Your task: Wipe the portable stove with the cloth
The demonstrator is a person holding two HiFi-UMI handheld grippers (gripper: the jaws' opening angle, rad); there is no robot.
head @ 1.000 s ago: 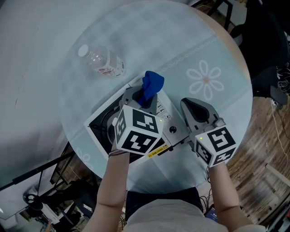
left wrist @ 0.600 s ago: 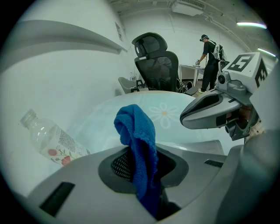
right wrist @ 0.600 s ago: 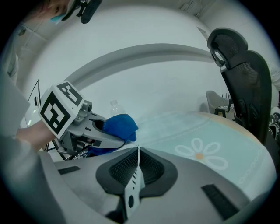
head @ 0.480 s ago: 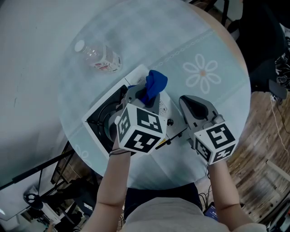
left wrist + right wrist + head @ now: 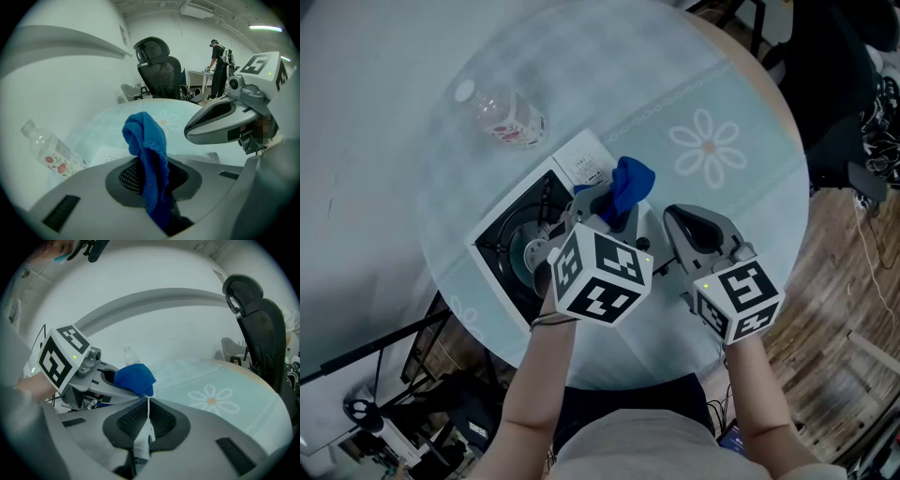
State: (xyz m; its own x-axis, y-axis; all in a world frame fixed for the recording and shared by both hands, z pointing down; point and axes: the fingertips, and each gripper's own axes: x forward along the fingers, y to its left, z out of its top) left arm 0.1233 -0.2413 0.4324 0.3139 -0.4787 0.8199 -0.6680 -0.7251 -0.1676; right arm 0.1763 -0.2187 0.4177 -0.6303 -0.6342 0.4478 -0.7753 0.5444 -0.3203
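Holding the cloth: the blue cloth [image 5: 630, 180] is pinched between the jaws of the left gripper [image 5: 602, 202], which are closed on its lower end.
Cloth shape: the cloth is bunched and stands up past the jaw tips, with its upper end folded over to one side.
Cloth place: it is held above the white right-hand part of the portable stove [image 5: 502, 239]; whether the stove is touched by it cannot be told.
Stove: it is set at an angle on the round table [image 5: 750, 84], its black burner area turned toward the left and partly covered by the left gripper's marker cube.
Right gripper [image 5: 682, 217]: it is held just beside the stove's right end, and its jaws are pressed together on a thin white strip [image 5: 142, 439], which cannot be identified.
Bottle: a clear plastic bottle [image 5: 504, 117] is laid on its side on the table, near the stove's far corner but apart from it.
Table cover: a pale cover is spread over the table, and a daisy print [image 5: 708, 148] is seen on it beyond the right gripper.
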